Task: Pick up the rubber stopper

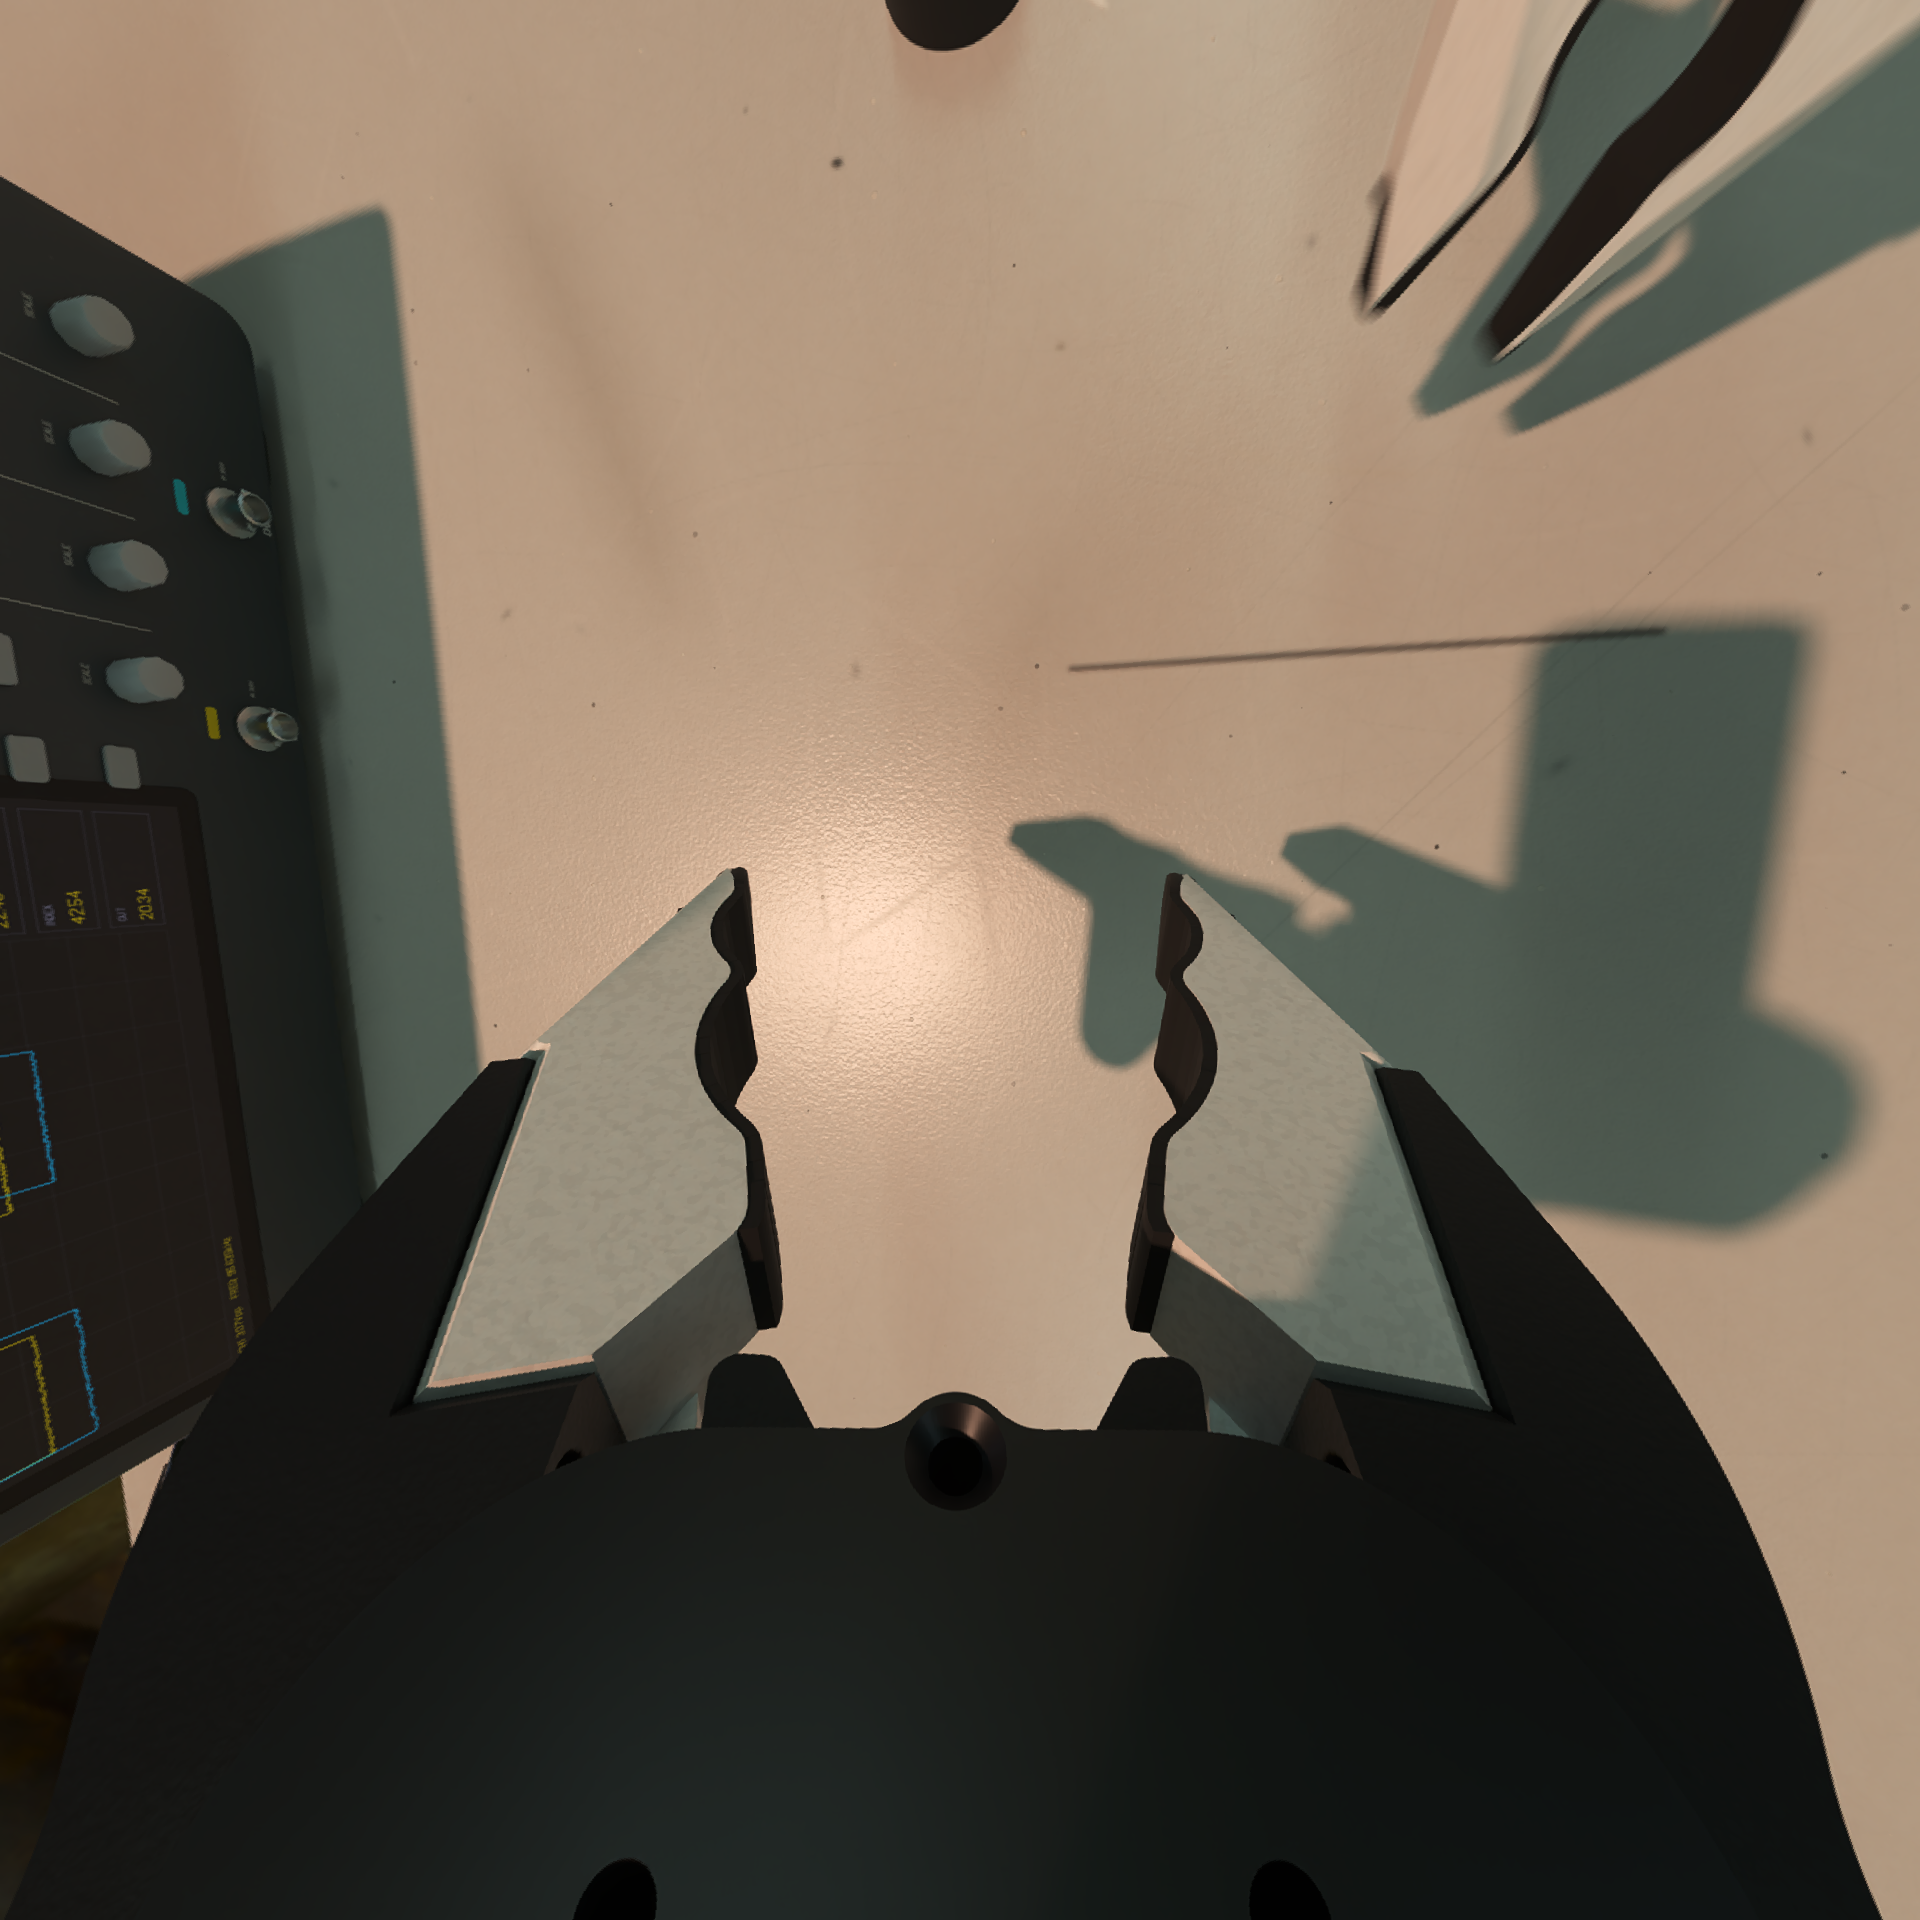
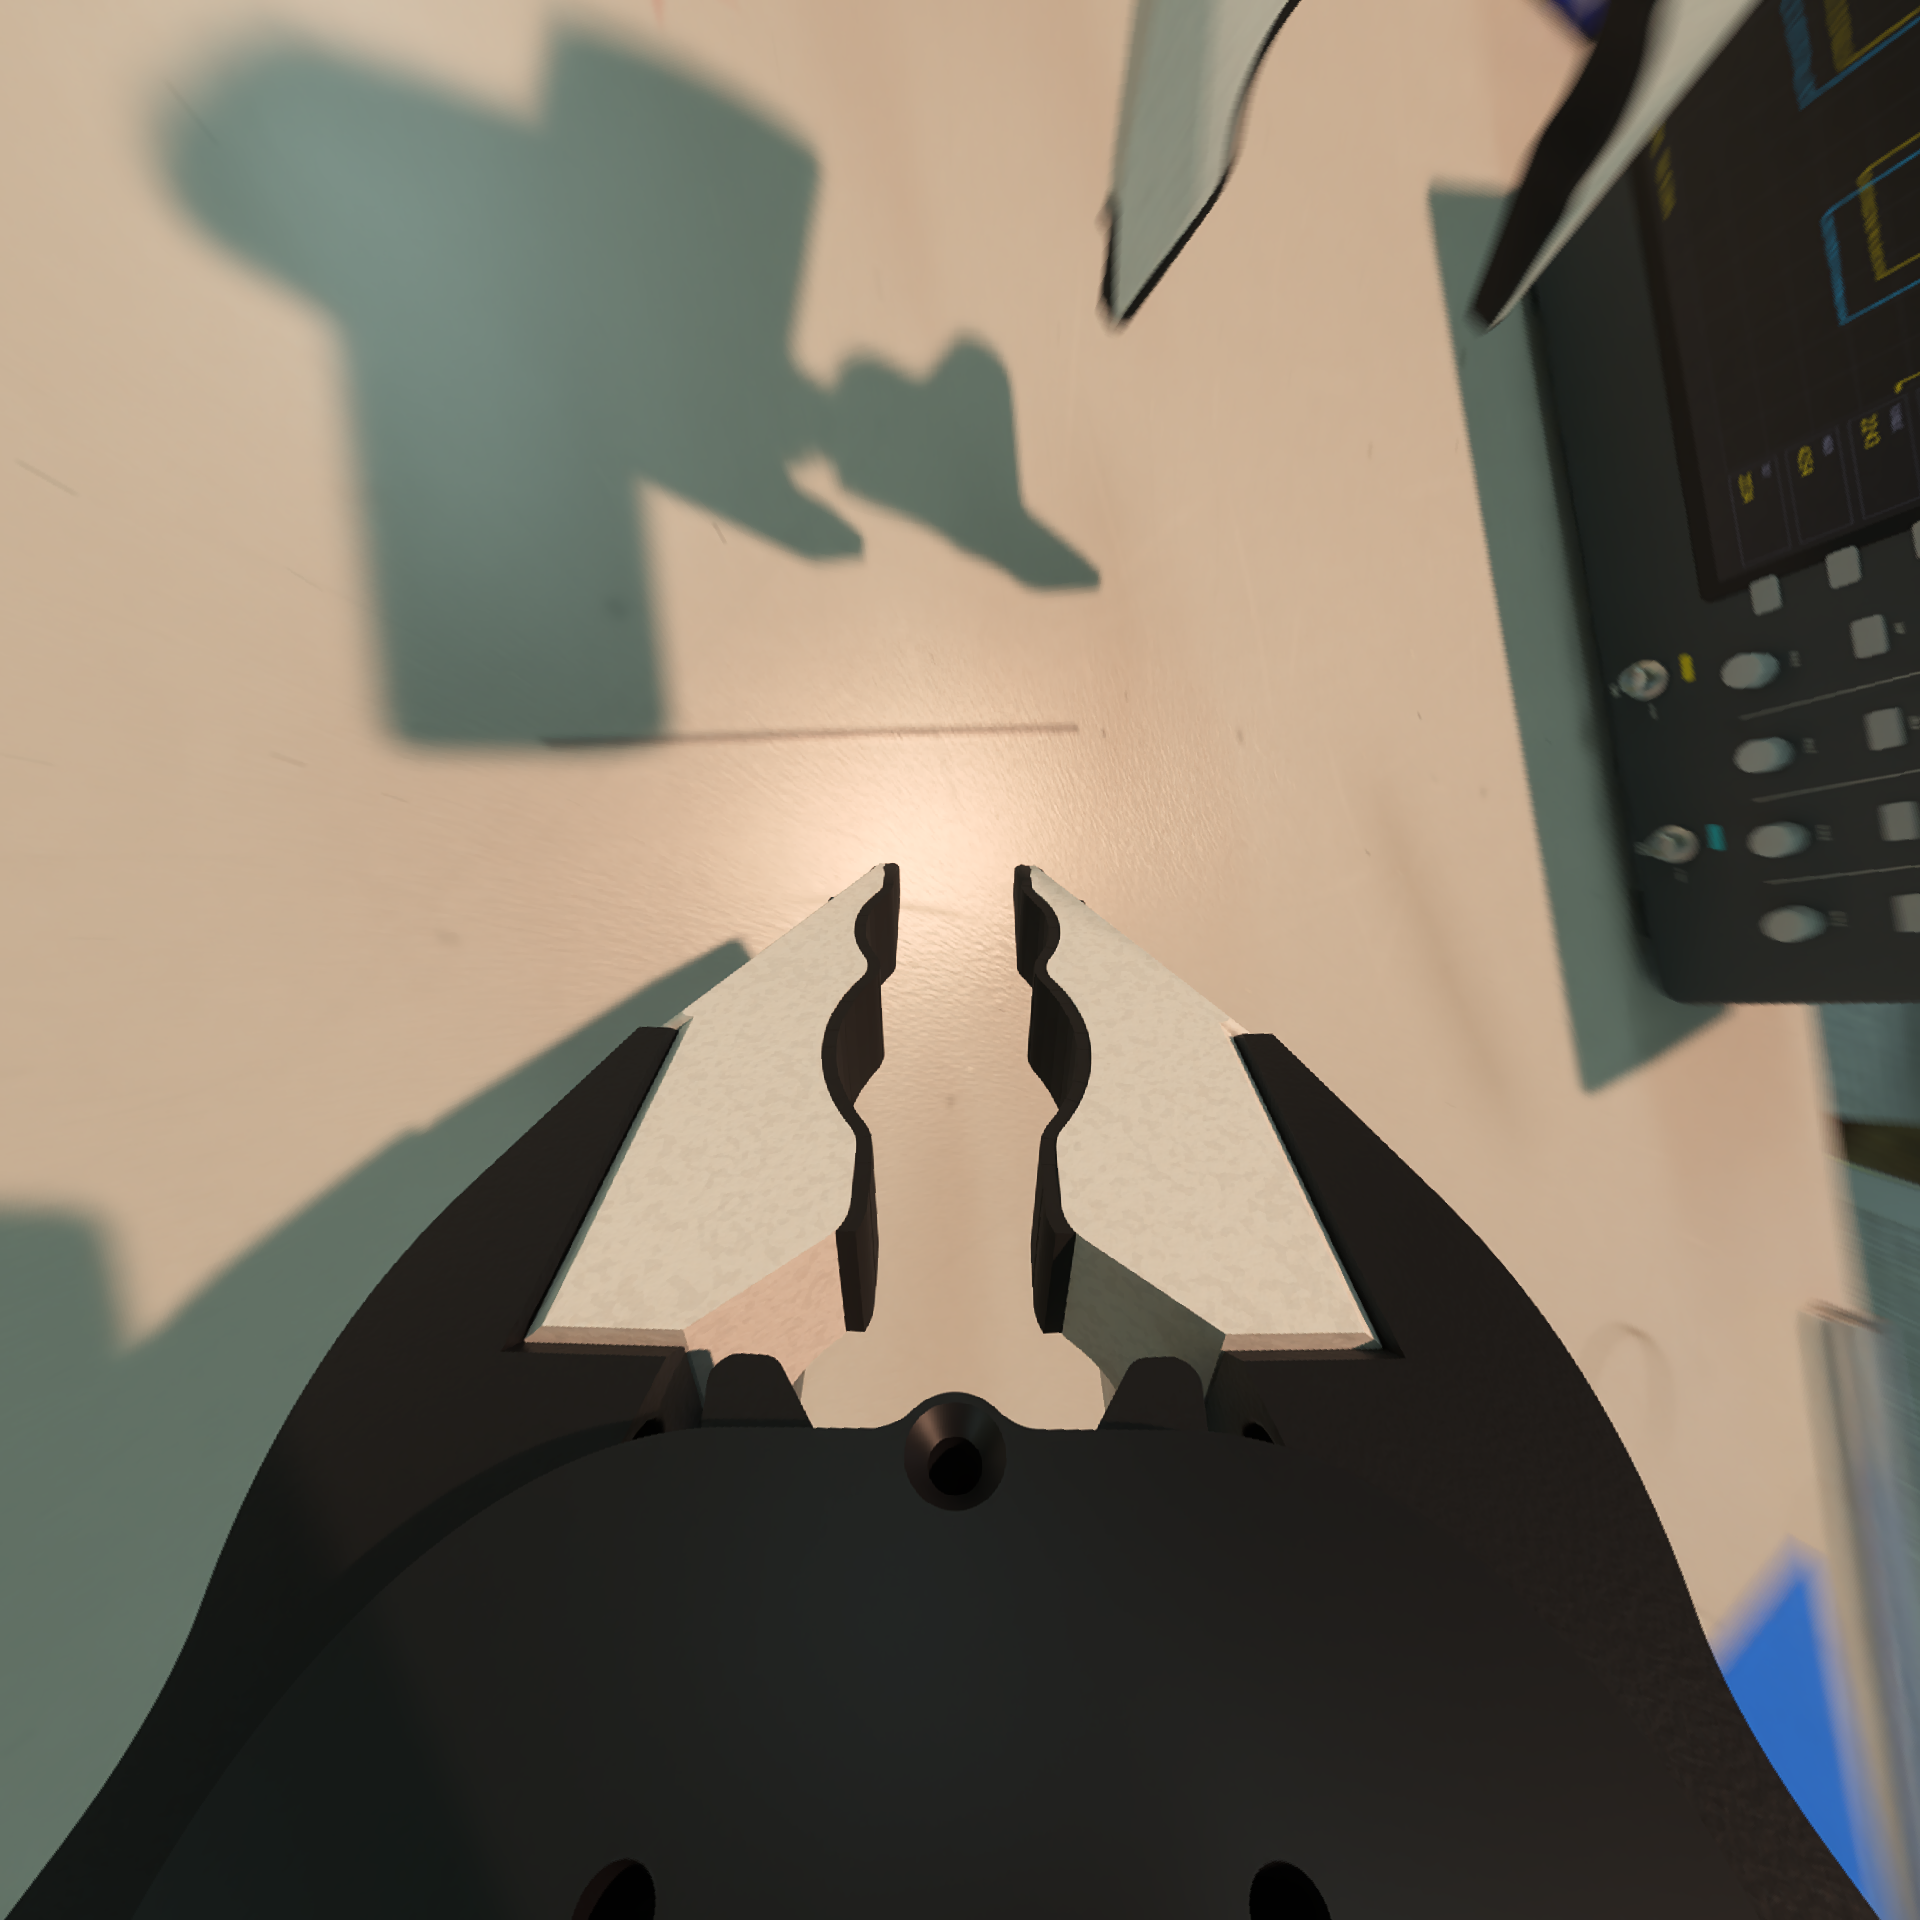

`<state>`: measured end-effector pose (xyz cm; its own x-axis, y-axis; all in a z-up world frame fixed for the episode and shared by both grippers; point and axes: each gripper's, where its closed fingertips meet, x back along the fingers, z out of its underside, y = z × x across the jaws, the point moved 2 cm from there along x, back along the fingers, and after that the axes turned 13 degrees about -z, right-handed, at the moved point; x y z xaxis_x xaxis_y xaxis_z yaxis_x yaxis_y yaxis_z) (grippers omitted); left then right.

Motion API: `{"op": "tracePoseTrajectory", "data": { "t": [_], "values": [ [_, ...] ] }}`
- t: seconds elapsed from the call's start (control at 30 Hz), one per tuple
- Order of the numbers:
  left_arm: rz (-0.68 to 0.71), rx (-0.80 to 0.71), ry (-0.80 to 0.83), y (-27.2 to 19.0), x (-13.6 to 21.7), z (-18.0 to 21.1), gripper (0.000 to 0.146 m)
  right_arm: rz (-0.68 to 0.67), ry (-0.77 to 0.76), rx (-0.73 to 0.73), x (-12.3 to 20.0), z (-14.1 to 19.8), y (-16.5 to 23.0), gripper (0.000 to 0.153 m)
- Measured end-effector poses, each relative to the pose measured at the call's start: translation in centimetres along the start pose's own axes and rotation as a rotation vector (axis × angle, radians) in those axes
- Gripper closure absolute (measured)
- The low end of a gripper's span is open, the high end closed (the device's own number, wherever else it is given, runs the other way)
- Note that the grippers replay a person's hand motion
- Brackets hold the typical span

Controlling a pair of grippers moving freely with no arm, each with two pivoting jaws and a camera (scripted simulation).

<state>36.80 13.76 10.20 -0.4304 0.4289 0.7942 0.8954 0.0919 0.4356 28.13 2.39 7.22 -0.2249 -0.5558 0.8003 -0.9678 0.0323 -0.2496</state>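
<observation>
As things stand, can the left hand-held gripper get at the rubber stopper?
Probably yes: the left hand-held gripper is open and empty, and only bare table lies between it and the dark rubber stopper ahead.

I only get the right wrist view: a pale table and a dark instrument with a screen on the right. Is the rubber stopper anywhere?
Observer: The left wrist view shows a dark rounded object cut off by the top edge, on the table. It is probably the stopper, though too little shows to be sure.
Operator: Is the other gripper holding it?
Observer: No. The left gripper is wide open, with only bare table between its fingers.
Operator: Is my gripper near it?
Observer: In that view the right gripper reaches in at the upper right, apart from the dark object.
</observation>
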Motion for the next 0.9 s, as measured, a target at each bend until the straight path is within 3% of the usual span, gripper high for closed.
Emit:
{"op": "tracePoseTrajectory", "data": {
  "t": [0.07, 0.13, 0.23, 0.37, 0.57, 0.7, 0.8, 0.9],
  "values": [
    [-0.007, -0.002, 0.002, 0.0, 0.0, 0.0, 0.068, -0.082, -0.207, -0.068, 3.3, -0.9, 0.0, 0.130],
    [-0.013, -0.003, 0.002, 0.0, 0.0, -0.1, 0.069, -0.061, -0.331, -0.153, 6.7, -0.1, -1.5, 0.131],
    [-0.019, -0.007, 0.000, -0.1, 0.0, -0.1, 0.069, 0.001, -0.246, -0.265, 8.5, 4.9, -4.6, 0.129],
    [-0.022, -0.008, -0.005, -0.2, 0.0, -0.3, 0.069, -0.049, -0.056, -0.380, 6.1, 11.8, -7.6, 0.115],
    [-0.026, -0.003, -0.005, -0.2, -0.1, -0.4, 0.069, -0.200, 0.039, -0.354, 3.0, 13.8, -9.6, 0.096],
    [-0.031, -0.002, -0.006, -0.2, -0.1, -0.4, 0.069, -0.283, 0.101, -0.344, 1.8, 14.4, -9.9, 0.096],
    [-0.033, -0.001, -0.009, -0.2, 0.0, -0.4, 0.070, -0.305, 0.108, -0.338, 1.4, 14.5, -9.9, 0.112],
    [-0.033, -0.001, -0.009, -0.2, 0.0, -0.4, 0.070, -0.290, 0.076, -0.329, 2.2, 13.5, -10.6, 0.114]
  ]
}}
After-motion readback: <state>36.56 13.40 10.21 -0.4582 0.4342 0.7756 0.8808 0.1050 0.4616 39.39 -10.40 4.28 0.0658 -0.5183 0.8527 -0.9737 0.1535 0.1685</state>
